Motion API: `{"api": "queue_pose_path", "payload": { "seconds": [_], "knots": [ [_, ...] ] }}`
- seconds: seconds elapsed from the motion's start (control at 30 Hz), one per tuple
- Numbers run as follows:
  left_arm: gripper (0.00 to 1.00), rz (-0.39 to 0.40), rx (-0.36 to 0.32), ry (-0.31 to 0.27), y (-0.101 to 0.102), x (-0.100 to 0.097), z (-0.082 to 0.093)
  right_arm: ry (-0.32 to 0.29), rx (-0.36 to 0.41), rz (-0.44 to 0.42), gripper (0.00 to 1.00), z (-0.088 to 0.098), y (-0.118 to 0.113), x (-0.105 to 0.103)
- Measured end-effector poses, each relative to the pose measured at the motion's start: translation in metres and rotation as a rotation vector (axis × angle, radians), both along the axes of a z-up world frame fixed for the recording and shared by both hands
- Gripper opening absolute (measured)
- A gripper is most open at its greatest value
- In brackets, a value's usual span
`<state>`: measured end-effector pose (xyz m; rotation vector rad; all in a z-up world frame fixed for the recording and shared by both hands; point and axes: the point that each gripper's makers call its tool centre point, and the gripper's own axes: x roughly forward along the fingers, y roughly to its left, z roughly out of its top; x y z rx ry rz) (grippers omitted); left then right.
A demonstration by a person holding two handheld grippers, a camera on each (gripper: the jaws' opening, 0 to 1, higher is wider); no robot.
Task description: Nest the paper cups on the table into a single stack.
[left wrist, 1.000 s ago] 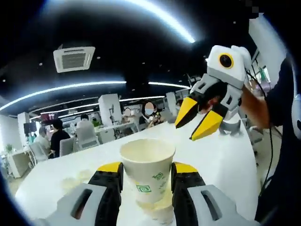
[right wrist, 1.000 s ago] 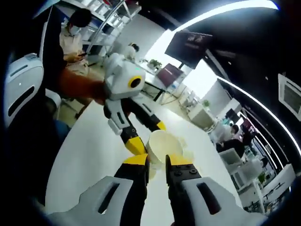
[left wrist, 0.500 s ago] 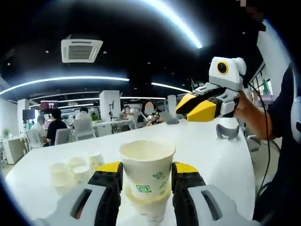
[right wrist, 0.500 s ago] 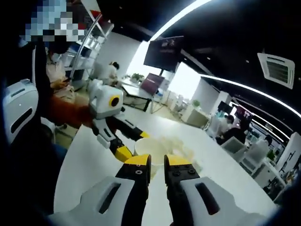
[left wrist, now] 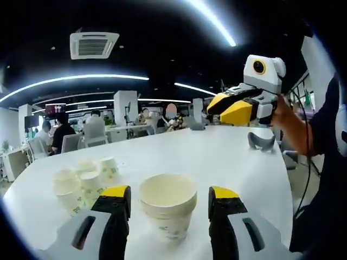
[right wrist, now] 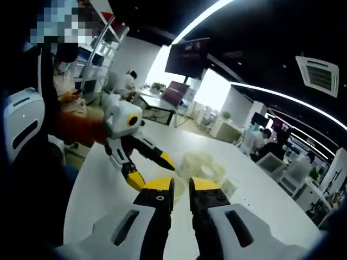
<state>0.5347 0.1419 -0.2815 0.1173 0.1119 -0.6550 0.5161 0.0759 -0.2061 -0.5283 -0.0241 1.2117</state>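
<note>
A short nested stack of white paper cups [left wrist: 168, 208] stands upright on the white table [left wrist: 227, 162]; loose cups [left wrist: 87, 179] cluster near it

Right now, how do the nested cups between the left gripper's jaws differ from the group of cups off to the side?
The nested stack stands mouth up, cups one inside another; the loose cups stand side by side. The stack sits between the open left gripper, untouched by its jaws; the loose cups lie outside it. Both are white paper, on the table.

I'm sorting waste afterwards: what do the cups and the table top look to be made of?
The nested cup stack and the loose cups look like matte off-white paper with rolled rims and a small green print. The table looks like a smooth white laminate or similar, faintly glossy; its core can't be told.
</note>
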Motion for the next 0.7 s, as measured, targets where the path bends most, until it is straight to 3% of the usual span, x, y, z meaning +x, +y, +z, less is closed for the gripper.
{"api": "queue_pose_path", "payload": {
  "seconds": [0.1, 0.3, 0.47, 0.6, 0.7],
  "knots": [
    [0.66, 0.015, -0.038, 0.007, 0.01, -0.006, 0.008, 0.006, 0.011, -0.01, 0.18, 0.0, -0.003, 0.002],
    [0.79, 0.03, -0.076, 0.013, 0.024, -0.018, 0.017, 0.053, 0.036, -0.04, 0.38, -0.006, -0.01, 0.01],
    [0.9, 0.035, -0.083, 0.024, 0.035, -0.027, 0.022, 0.165, 0.024, -0.057, 0.8, -0.024, -0.01, 0.013],
    [0.99, 0.036, -0.081, 0.038, 0.044, -0.036, 0.022, 0.198, 0.001, -0.058, 0.88, -0.036, -0.011, 0.014],
    [0.99, 0.041, -0.078, 0.055, 0.05, -0.042, 0.022, 0.238, 0.014, -0.052, 0.95, -0.037, -0.01, 0.014]
  ]
}}
